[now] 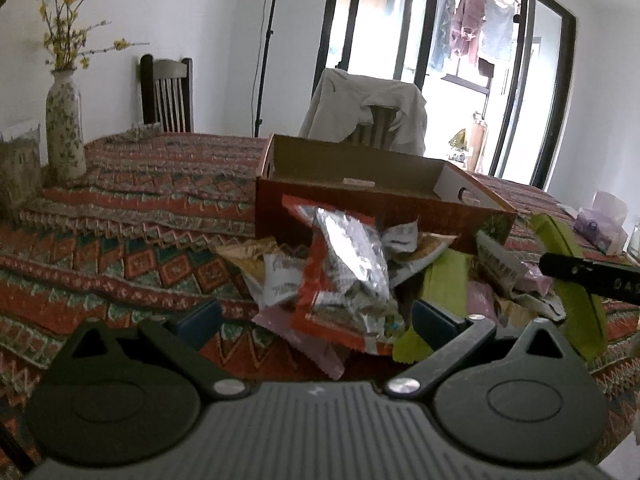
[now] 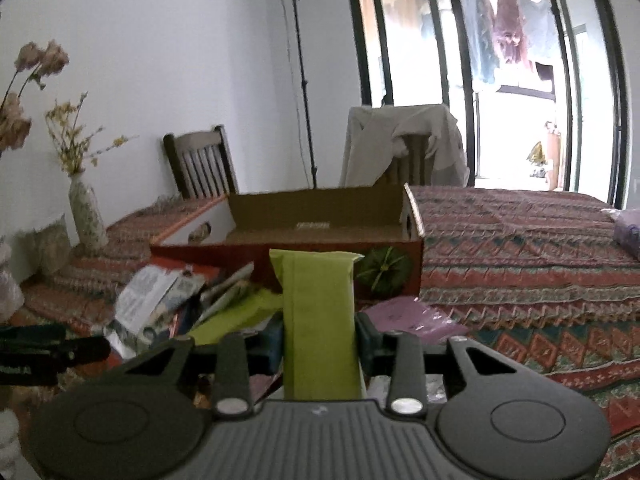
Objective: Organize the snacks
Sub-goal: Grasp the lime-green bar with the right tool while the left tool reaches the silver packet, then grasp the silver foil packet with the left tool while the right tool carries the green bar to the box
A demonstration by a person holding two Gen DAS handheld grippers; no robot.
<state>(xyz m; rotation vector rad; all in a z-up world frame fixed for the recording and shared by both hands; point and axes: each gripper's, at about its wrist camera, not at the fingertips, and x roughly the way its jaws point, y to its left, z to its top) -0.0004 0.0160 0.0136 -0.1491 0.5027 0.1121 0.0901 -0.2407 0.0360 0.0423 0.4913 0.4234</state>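
An open cardboard box (image 1: pixel 360 176) with a red front stands on the patterned tablecloth, also in the right wrist view (image 2: pixel 320 216). A heap of snack packets lies before it. My left gripper (image 1: pixel 316 316) is open, its fingers either side of a silver and red packet (image 1: pixel 344 276) on the heap. My right gripper (image 2: pixel 318 340) is shut on a green packet (image 2: pixel 318 312), held upright just in front of the box. The right gripper shows at the left wrist view's right edge (image 1: pixel 592 276) with the green packet (image 1: pixel 568 276).
A floral vase (image 1: pixel 64 128) with yellow twigs stands at the table's far left. Two chairs (image 1: pixel 168 92) stand behind the table, one draped with a jacket (image 1: pixel 368 108). A purple tissue pack (image 1: pixel 600 228) lies at right. A purple packet (image 2: pixel 408 316) lies beside the heap.
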